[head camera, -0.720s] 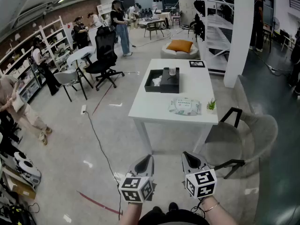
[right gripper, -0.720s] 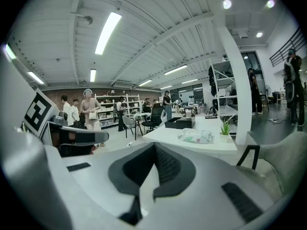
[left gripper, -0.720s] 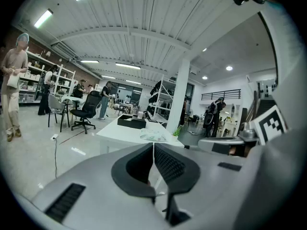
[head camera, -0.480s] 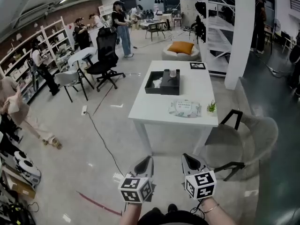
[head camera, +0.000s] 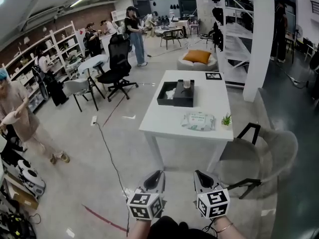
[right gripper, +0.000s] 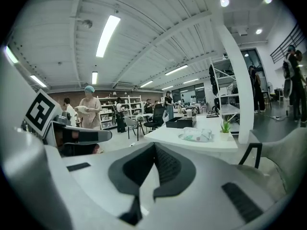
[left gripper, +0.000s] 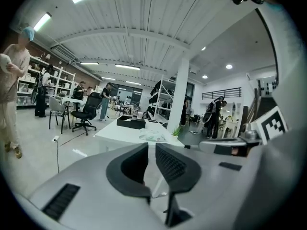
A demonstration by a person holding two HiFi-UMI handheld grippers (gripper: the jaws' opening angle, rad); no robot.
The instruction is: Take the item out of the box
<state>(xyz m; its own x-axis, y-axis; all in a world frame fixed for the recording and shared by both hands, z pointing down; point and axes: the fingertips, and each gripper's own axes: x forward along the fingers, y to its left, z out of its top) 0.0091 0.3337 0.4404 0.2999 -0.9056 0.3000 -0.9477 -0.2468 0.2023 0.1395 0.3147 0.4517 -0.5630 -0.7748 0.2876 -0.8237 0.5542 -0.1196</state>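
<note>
A black open box (head camera: 175,93) sits on the far half of a white table (head camera: 164,126), with something white and a small glass inside it. The box also shows far off in the left gripper view (left gripper: 131,123) and the right gripper view (right gripper: 181,122). Both grippers hang low at the bottom of the head view, well short of the table. My left gripper (head camera: 153,180) (left gripper: 151,145) is shut with nothing in it. My right gripper (head camera: 202,179) (right gripper: 154,145) has its jaws together, empty too.
A pack of wipes (head camera: 198,121) and a small green plant (head camera: 227,119) lie near the table's front right; a marker card (head camera: 213,75) lies at its far right. A grey chair (head camera: 269,151) stands right of the table, a white pillar (head camera: 259,39) behind. Several people stand at left.
The view has shifted slightly, so the table sits a little lower in frame. The person at far left has walked forward. Both grippers stay low and shut.
</note>
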